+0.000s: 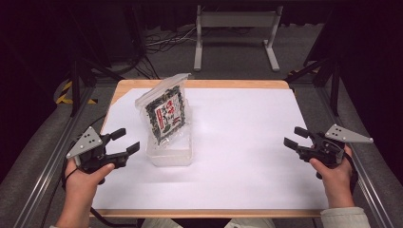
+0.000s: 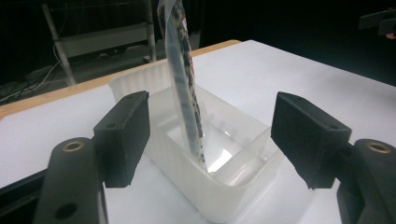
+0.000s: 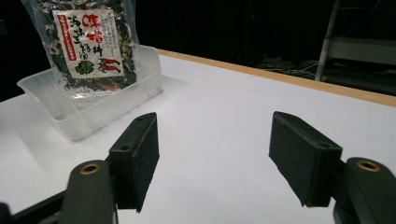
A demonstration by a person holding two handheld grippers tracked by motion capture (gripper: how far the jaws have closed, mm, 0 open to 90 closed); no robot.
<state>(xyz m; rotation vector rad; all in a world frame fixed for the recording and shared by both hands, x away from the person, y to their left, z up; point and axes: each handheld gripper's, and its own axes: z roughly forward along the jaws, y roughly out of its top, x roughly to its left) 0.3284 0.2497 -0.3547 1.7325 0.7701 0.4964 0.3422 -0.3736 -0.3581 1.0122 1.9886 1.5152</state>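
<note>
I hold my left gripper (image 1: 124,140) low over the white table (image 1: 247,156), just beside the near left end of a clear plastic container (image 1: 170,153). Its jaws stand wide apart with nothing between the pads. In the left gripper view the container (image 2: 219,186) sits right ahead of the two black jaws, its corner reaching in between them but not touching either pad as far as I can see.

A sealed clear packet of dried seaweed mix (image 1: 165,113), with a white label carrying red lettering, stands upright in the container. It leans back toward the far left, its top edge well above the container's rim. In the left gripper view I see the packet (image 2: 184,88) edge-on, its bottom resting on the container floor.

My right gripper (image 1: 295,136) is well apart from all this, near the right edge of the table, pointing left across the sheet. Its jaws are spread wide too, gripping nothing. In the right gripper view the packet (image 3: 88,44) faces me with its label, standing in the container (image 3: 84,116) far beyond the left jaw, with bare white table between.
</note>
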